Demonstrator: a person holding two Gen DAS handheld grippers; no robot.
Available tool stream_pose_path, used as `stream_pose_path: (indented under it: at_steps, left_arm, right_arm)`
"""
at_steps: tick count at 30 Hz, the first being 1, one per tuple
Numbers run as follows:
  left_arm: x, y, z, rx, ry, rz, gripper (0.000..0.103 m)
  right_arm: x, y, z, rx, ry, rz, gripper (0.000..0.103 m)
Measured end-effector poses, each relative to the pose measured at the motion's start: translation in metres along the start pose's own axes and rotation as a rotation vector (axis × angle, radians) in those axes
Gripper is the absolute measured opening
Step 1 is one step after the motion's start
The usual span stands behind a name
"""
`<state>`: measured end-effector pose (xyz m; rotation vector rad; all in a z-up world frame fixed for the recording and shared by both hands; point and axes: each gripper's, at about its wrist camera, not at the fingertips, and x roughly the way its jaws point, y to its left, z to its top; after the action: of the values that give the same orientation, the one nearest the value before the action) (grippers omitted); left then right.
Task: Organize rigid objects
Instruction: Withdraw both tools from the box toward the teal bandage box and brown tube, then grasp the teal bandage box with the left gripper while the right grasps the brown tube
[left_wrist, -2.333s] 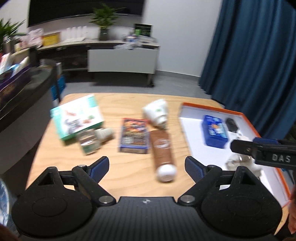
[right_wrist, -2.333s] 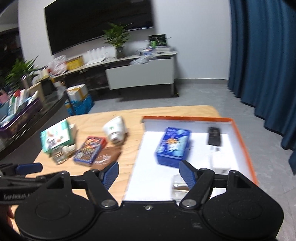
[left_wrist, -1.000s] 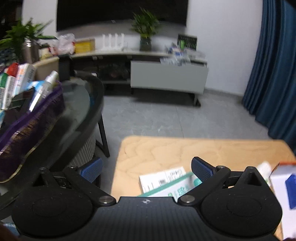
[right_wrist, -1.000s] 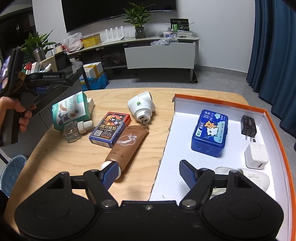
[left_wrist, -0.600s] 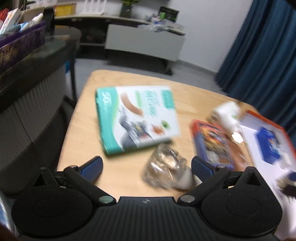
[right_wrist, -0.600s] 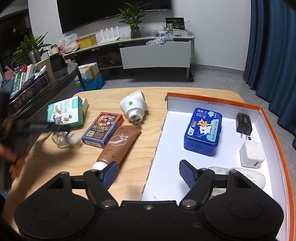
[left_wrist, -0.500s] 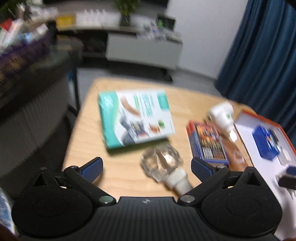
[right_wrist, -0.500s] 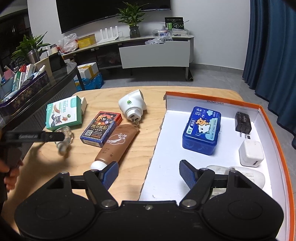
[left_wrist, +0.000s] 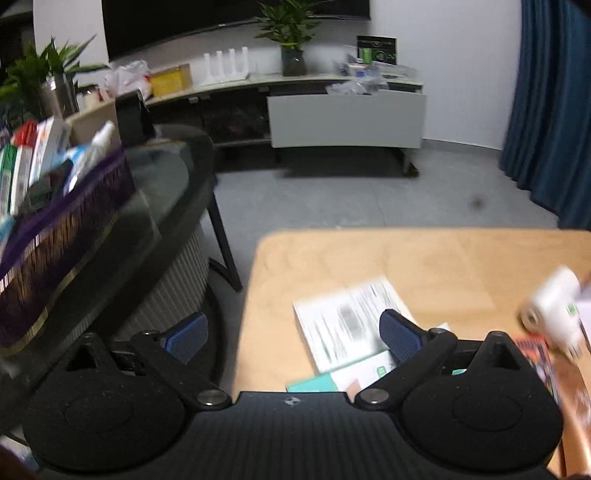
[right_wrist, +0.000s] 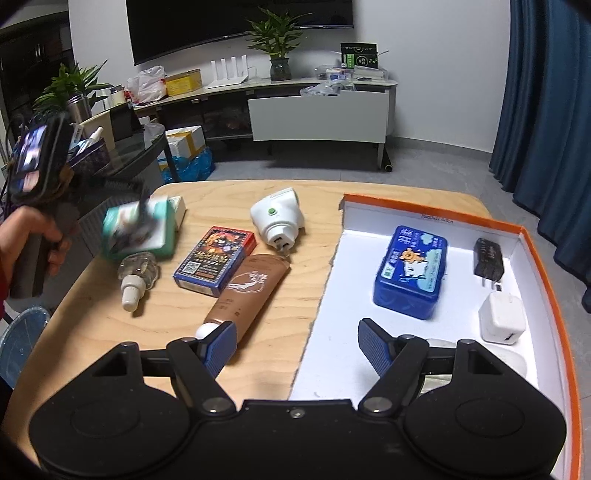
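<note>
The left gripper (left_wrist: 291, 330) stands with jaws apart over the green box (right_wrist: 138, 230) at the wooden table's (right_wrist: 295, 288) left edge. The right gripper (right_wrist: 297, 341), jaws apart and empty, hovers at the near-left corner of the orange-rimmed tray (right_wrist: 546, 277), where a blue tin (right_wrist: 410, 271) lies.

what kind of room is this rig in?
Most likely a home living room: a large wall-mounted TV above a low media console with a potted plant, full-length blue curtains, and a wooden table.
</note>
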<state>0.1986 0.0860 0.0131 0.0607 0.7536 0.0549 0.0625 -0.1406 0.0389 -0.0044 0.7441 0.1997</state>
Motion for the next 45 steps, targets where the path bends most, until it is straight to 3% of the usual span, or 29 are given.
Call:
stream_pose_path:
  at_steps: [1, 5, 8, 10, 15, 18, 22, 25, 26, 29, 32, 34, 36, 41, 45]
  left_arm:
    - [-0.002, -0.001, -0.010, 0.007, 0.027, -0.023, 0.102]
    - [-0.037, 0.005, -0.047, -0.037, -0.005, -0.094, 0.103]
    - [-0.060, 0.011, -0.063, -0.048, -0.035, -0.200, 0.103]
    - [-0.069, 0.010, -0.069, 0.021, -0.051, -0.259, 0.103]
    - [-0.062, -0.003, -0.060, 0.357, -0.089, -0.251, 0.103]
    - [-0.050, 0.000, -0.049, 0.467, -0.068, -0.342, 0.103]
    - [-0.042, 0.007, -0.039, 0.495, -0.015, -0.420, 0.103]
    - [-0.034, 0.013, -0.047, 0.460, 0.057, -0.531, 0.103]
    - [-0.037, 0.016, -0.052, 0.446, 0.035, -0.538, 0.103]
    - [-0.036, 0.020, -0.056, 0.392, -0.016, -0.483, 0.103]
    - [-0.015, 0.009, -0.058, 0.373, 0.054, -0.418, 0.099]
    - [-0.012, 0.001, -0.059, 0.365, 0.049, -0.395, 0.099]
    - [-0.018, -0.006, -0.061, 0.357, 0.027, -0.382, 0.088]
    - [-0.025, -0.015, -0.064, 0.220, -0.003, -0.298, 0.072]
    - [-0.035, -0.023, -0.071, 0.184, -0.025, -0.242, 0.072]
  right_arm:
    - [0.000, -0.002, 0.000, 0.008, 0.000, 0.001, 0.086]
    - [0.004, -0.007, -0.002, 0.024, 0.006, 0.004, 0.086]
    - [0.005, -0.005, -0.004, 0.018, 0.012, 0.010, 0.086]
    - [0.005, -0.004, -0.004, 0.018, 0.015, 0.013, 0.086]
    - [0.000, 0.002, -0.004, 0.011, 0.012, 0.019, 0.086]
    - [-0.001, 0.004, -0.002, 0.008, 0.011, 0.010, 0.086]
    - [-0.003, 0.005, -0.001, -0.006, 0.012, -0.002, 0.086]
    - [-0.003, 0.003, -0.001, -0.006, 0.015, -0.004, 0.086]
    - [-0.002, 0.002, -0.001, 0.001, 0.018, -0.004, 0.086]
    - [0.004, 0.001, -0.001, 0.028, 0.027, 0.001, 0.086]
    - [0.009, 0.007, -0.001, 0.025, 0.039, 0.019, 0.086]
    - [0.008, 0.012, -0.002, -0.003, 0.038, 0.020, 0.086]
    - [0.009, 0.013, -0.001, -0.011, 0.037, 0.018, 0.086]
    - [0.030, 0.010, 0.005, 0.053, 0.079, 0.047, 0.086]
    - [0.049, 0.021, 0.009, 0.082, 0.120, 0.092, 0.086]
